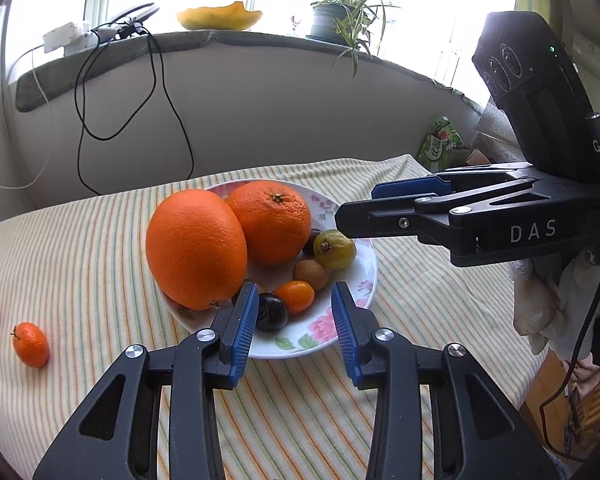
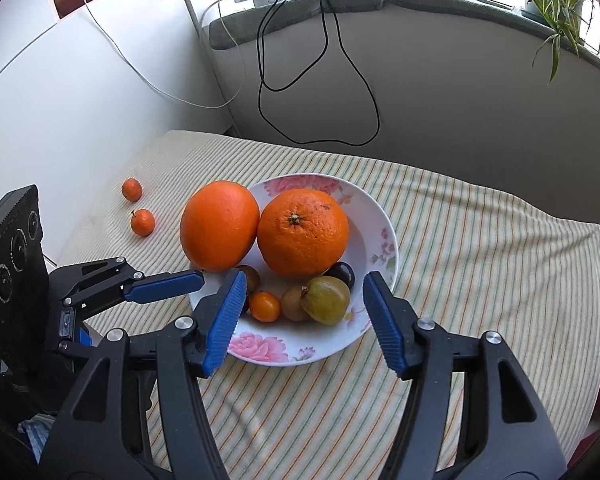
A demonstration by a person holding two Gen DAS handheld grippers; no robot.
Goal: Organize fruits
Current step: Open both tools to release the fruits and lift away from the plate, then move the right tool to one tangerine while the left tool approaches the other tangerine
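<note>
A white flowered plate (image 1: 320,344) (image 2: 260,350) on the striped cloth holds two big oranges (image 1: 196,248) (image 2: 302,232). In front of them lie a green-yellow fruit (image 1: 334,248) (image 2: 326,298), a brown round fruit (image 1: 310,274), a small orange fruit (image 1: 296,296) (image 2: 265,306) and a dark plum (image 1: 271,312). My left gripper (image 1: 296,320) (image 2: 188,292) is open over the plate's near rim, the plum beside its left pad, unpressed. My right gripper (image 2: 304,312) (image 1: 360,208) is open above the green-yellow fruit, gripping nothing. Two small tangerines (image 1: 30,344) (image 2: 143,222) lie on the cloth left of the plate.
Behind the table runs a padded windowsill with a yellow bowl (image 1: 220,16), a potted plant (image 1: 340,16) and a power strip (image 1: 66,38) with cables hanging down the wall. A green packet (image 1: 440,148) stands at the table's far right corner. A gloved hand (image 1: 540,308) holds the right gripper.
</note>
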